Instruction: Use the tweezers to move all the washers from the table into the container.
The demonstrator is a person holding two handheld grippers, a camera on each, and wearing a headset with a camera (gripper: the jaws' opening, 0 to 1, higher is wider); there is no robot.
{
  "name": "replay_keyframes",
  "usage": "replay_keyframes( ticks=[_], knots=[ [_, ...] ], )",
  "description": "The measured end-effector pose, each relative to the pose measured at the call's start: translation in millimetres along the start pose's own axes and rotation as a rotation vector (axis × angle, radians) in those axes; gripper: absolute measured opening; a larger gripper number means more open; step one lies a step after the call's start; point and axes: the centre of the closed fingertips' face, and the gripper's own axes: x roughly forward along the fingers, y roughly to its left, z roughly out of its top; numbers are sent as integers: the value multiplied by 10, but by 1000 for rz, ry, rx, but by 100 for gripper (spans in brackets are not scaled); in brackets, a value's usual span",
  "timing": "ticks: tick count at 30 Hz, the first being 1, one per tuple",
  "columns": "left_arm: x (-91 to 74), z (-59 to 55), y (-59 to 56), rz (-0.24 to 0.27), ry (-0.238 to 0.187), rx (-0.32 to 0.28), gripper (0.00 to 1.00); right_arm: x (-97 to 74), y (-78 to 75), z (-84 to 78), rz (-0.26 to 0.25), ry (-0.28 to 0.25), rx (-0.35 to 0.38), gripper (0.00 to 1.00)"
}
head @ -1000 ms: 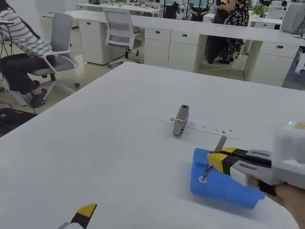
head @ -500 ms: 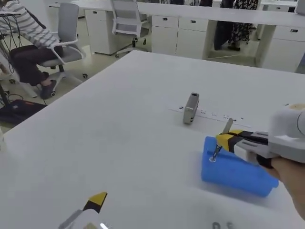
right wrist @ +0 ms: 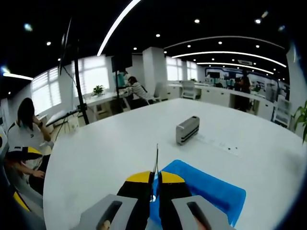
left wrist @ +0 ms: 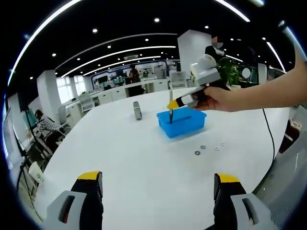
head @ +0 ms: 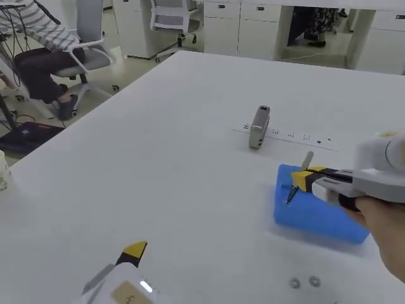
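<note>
Below the right gripper (head: 302, 180): the tweezers (head: 292, 192) tip looks bare over the blue container (head: 316, 228).

Nearest me the left gripper (left wrist: 157, 184) idles, jaws wide apart, holding nothing. On my side of the right gripper, several washers (head: 314, 280) lie loose on the table (head: 190, 158); they entered the head view because my camera tipped down, not because they moved. The right gripper is clamped on the tweezers, whose tip hangs over the container's end ahead of the jaws. A second ago a washer dangled from that tip; now I see none, so I judge it dropped in and the loose ones remain. I can't make out anything inside the container, the jaws cover its near part in the right gripper view, and the washers are too small to count surely. Beyond the gripper stands a grey box (head: 259, 126).
</note>
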Motion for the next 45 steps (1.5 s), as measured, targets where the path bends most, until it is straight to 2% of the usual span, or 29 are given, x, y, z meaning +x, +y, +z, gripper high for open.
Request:
replay_keyframes(
  ticks=[4,14,15,26,34,40,45],
  knots=[
    [5,-20,19,12,12,-3,98,37,-13,-87,-6,17,2,1],
    [1,-6,52,25,4,-28,97,111,-8,-225,-8,42,-10,1],
    [0,-9,57,28,5,-25,96,121,1,-200,-4,26,-16,1],
    [5,-22,70,34,14,-23,95,106,-17,-221,-11,40,-22,2],
    [-1,-16,87,39,9,-24,95,117,-104,-247,-17,59,-24,2],
    [-3,-18,95,43,9,-22,95,23,-116,-177,-21,47,-32,2],
    [-5,-15,97,43,6,-22,95,-129,-137,-68,-29,19,-46,2]
  ],
)
